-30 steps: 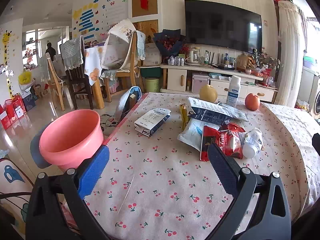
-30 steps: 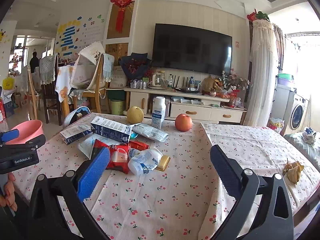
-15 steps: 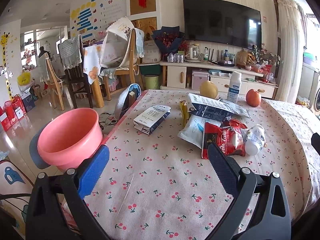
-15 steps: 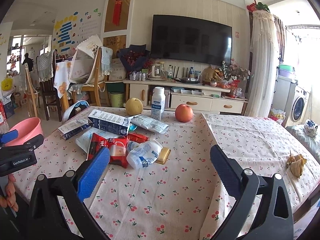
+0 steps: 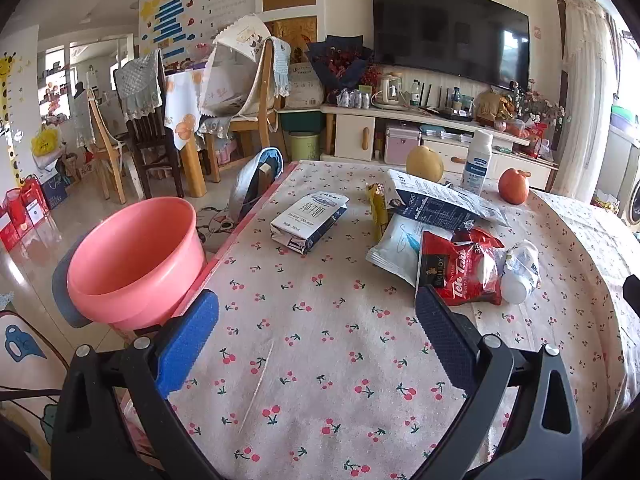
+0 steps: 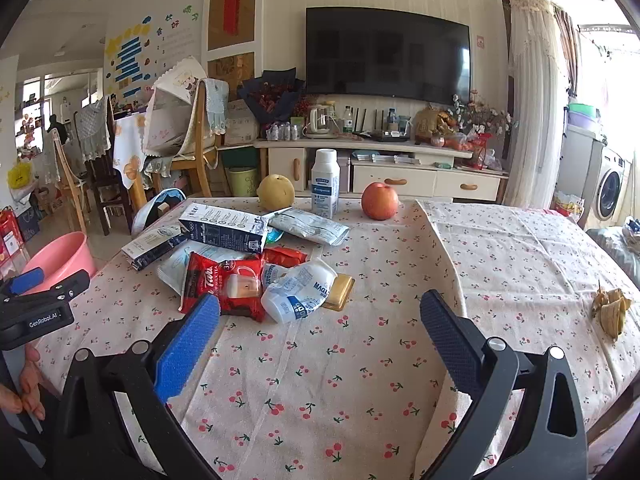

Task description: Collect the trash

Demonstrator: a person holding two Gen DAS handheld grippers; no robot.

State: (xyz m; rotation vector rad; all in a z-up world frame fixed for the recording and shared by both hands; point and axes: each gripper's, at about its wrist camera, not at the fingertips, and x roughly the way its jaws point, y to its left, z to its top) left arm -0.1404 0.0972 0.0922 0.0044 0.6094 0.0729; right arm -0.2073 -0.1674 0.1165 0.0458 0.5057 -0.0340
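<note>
At the far left, a pink basin (image 5: 136,264) is seen just off the table (image 5: 320,360) edge, presumably the place for the trash. The left gripper (image 5: 316,328) is held above the cloth with its jaws spread wide and nothing between them. Just ahead of it, a flattened carton (image 5: 308,220) lies alone near the table's left edge. To the right of that, the main heap is found: a dark carton (image 6: 224,228) on top, a white pouch (image 5: 394,250) beneath, a red sachet (image 6: 224,284) in front, and a crushed bottle (image 6: 300,294) touching a gold wrapper (image 6: 339,297). Behind the heap stand a pear (image 6: 275,192), an upright bottle (image 6: 325,188) and an apple (image 6: 379,201); these look like keepers rather than trash. The right gripper (image 6: 320,332) is likewise held open and empty, short of the heap. At the far right, a banana peel (image 6: 611,311) lies well apart.

Nothing appears collected yet; the approach step seems to be in hand. A reach forward and a closing on one thin, crinkly piece would be called for next.
</note>
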